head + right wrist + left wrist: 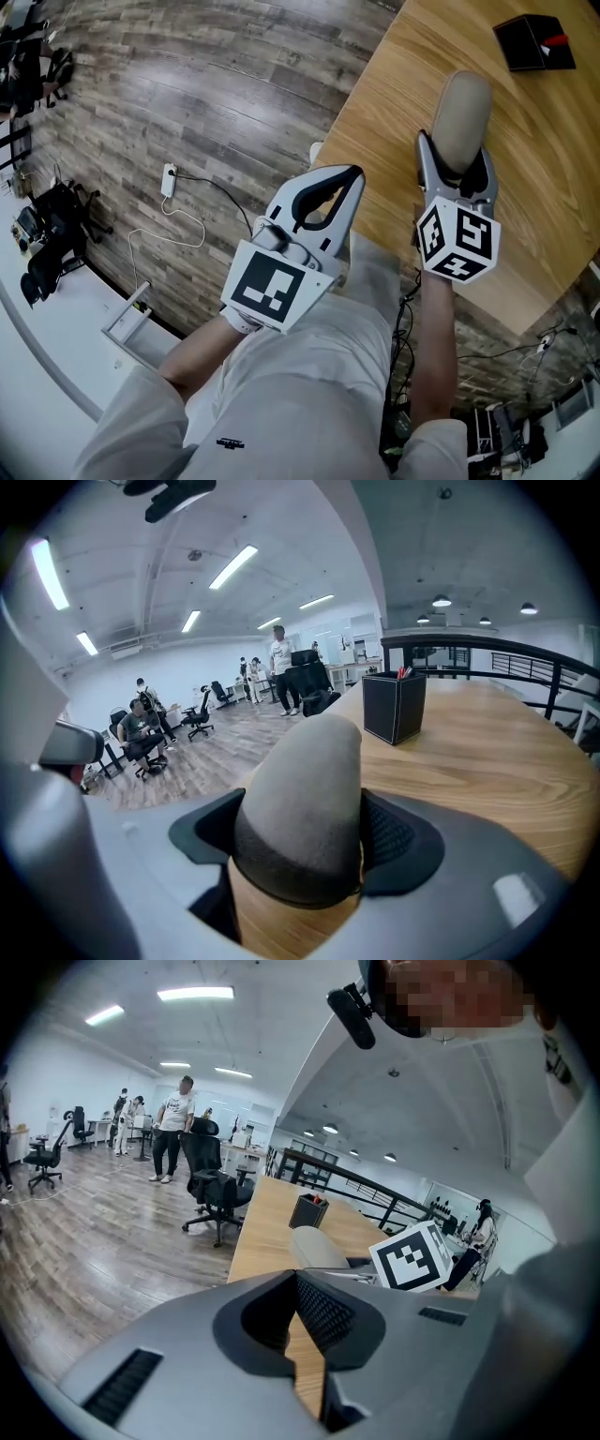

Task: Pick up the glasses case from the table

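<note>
Pinches the glasses case [464, 117] in the right gripper [457, 155], seemingly lifted off the table [403, 103]; left gripper [349, 178] pressed together, empty.

Grey left claw [351, 176], right claw [457, 157] — black ribbed pads [323, 1314], black-white marker cubes [457, 241]; pale grey clothes [309, 394].

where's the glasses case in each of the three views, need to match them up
Head view: upper right, the glasses case sticks out of the right gripper, over the wooden table.
Left gripper view: centre, just beyond the jaws.
Right gripper view: centre, clamped between the jaws.
Shared landmark: the black pen holder on the table beyond the case.
</note>
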Motion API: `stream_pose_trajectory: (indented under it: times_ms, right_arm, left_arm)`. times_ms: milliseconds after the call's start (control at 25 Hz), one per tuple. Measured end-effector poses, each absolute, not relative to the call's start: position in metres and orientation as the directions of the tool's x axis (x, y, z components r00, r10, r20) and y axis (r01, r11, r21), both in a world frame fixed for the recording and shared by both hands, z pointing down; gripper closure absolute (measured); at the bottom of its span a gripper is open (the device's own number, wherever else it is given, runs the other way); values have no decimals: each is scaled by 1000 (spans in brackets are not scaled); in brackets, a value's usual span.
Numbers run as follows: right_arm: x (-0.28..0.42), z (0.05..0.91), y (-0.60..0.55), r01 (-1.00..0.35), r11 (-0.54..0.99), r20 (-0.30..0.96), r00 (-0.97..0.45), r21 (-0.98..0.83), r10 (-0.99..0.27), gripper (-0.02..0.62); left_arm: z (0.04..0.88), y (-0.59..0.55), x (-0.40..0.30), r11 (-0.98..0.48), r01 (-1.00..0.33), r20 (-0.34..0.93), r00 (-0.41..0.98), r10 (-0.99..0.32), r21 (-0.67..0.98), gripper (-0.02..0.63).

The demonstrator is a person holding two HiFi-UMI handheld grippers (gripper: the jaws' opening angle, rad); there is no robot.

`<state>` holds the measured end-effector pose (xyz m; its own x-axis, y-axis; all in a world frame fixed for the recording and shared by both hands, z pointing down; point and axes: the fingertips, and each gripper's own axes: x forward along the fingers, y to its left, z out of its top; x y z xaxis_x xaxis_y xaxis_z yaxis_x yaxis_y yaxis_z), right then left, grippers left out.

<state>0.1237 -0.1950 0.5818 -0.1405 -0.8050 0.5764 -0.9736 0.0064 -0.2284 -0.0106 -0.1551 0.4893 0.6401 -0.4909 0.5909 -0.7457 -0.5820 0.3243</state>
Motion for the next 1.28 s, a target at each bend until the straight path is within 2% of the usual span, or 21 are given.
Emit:
stream_pose_trajectory:
  times_ms: [1280]
  right_arm:
    - [151, 450, -123, -957, 152, 438, -249, -246, -864, 209]
  left_arm:
    - [382, -115, -16, -543, -804, 478, 586, -654, 242, 600]
